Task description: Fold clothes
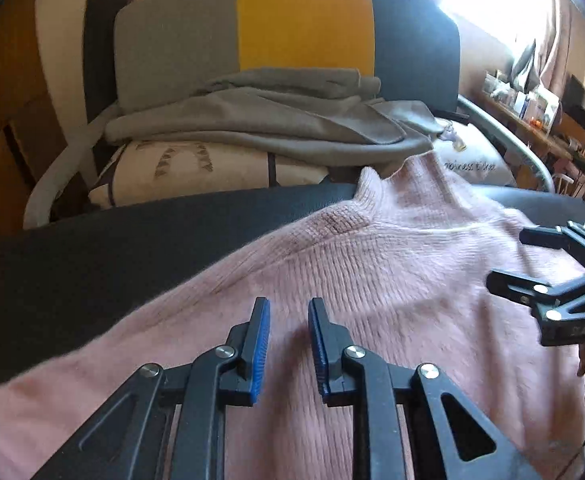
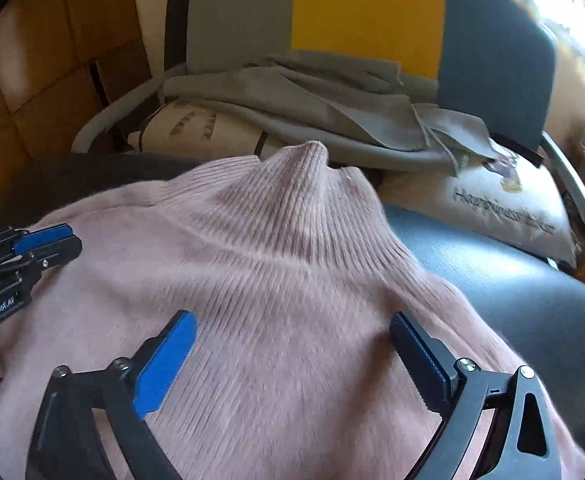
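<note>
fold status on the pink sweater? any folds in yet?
Done: the pink sweater lies spread on the dark surface, collar away from the cameras; grey clothes sit piled on the chair behind. In hand: nothing gripped; the left claw is narrowly open over the knit, the right claw wide open. Left: every fold.

I see chair (image 1: 412, 40) with grey-yellow-blue back, printed cushion (image 2: 504, 208) on seat; dark table (image 1: 92, 256); cluttered shelf (image 1: 532, 116) at right.

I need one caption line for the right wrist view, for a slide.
Right claw open wide over a pink ribbed sweater spread on a dark surface; left claw at the left edge.
</note>
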`<control>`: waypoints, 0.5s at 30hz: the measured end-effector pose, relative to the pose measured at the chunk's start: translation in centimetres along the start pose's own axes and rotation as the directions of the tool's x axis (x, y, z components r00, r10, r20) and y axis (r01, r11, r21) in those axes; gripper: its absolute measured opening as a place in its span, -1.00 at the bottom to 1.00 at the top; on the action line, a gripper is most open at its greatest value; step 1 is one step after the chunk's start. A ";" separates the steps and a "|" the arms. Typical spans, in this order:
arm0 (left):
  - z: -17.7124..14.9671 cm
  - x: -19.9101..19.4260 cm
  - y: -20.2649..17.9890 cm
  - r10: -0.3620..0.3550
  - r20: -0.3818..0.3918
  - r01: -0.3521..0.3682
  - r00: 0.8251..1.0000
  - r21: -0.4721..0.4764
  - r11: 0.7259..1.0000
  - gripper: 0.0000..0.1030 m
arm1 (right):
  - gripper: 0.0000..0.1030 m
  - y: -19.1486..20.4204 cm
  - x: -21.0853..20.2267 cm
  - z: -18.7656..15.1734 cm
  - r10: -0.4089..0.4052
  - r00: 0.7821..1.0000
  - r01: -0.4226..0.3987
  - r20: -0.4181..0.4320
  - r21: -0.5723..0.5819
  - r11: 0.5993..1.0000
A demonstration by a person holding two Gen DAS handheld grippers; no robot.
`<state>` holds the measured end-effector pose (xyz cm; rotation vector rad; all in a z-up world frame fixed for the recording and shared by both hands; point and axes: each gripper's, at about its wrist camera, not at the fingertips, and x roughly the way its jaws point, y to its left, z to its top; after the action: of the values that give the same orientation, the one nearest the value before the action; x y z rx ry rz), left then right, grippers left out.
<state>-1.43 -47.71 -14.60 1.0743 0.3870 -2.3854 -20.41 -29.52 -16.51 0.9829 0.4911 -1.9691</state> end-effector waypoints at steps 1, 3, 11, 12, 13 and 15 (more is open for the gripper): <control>-0.5 -1.4 0.3 -0.018 0.012 0.018 1.000 -0.017 1.000 -0.61 | 0.91 0.3 -2.2 -0.9 0.038 0.998 -0.039 0.041 0.002 0.999; -2.1 -4.4 0.8 -0.069 0.034 0.070 0.997 -0.055 0.996 -0.61 | 0.91 0.9 -5.2 -2.7 0.080 0.994 -0.081 0.070 0.012 0.997; -13.1 -13.2 0.7 -0.102 0.012 0.103 0.995 -0.073 0.992 -0.60 | 0.91 2.0 -14.3 -16.2 0.146 0.989 -0.149 0.036 0.146 0.978; -14.6 -14.2 0.8 -0.096 0.009 0.096 0.995 -0.077 0.992 -0.60 | 0.91 2.1 -14.8 -17.7 0.146 0.989 -0.148 0.024 0.164 0.975; -16.1 -15.1 1.0 -0.085 0.008 0.085 0.996 -0.078 0.993 -0.60 | 0.91 2.1 -15.4 -19.2 0.146 0.989 -0.146 0.012 0.182 0.972; -18.7 -16.7 1.6 -0.082 0.000 0.081 0.997 -0.102 0.991 -0.60 | 0.91 2.0 -16.5 -22.0 0.125 0.992 -0.123 0.005 0.210 0.970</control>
<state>20.49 -35.47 -14.17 1.0365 0.5578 -2.4060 -3.48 -7.75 -16.90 1.1246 0.2225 -1.9322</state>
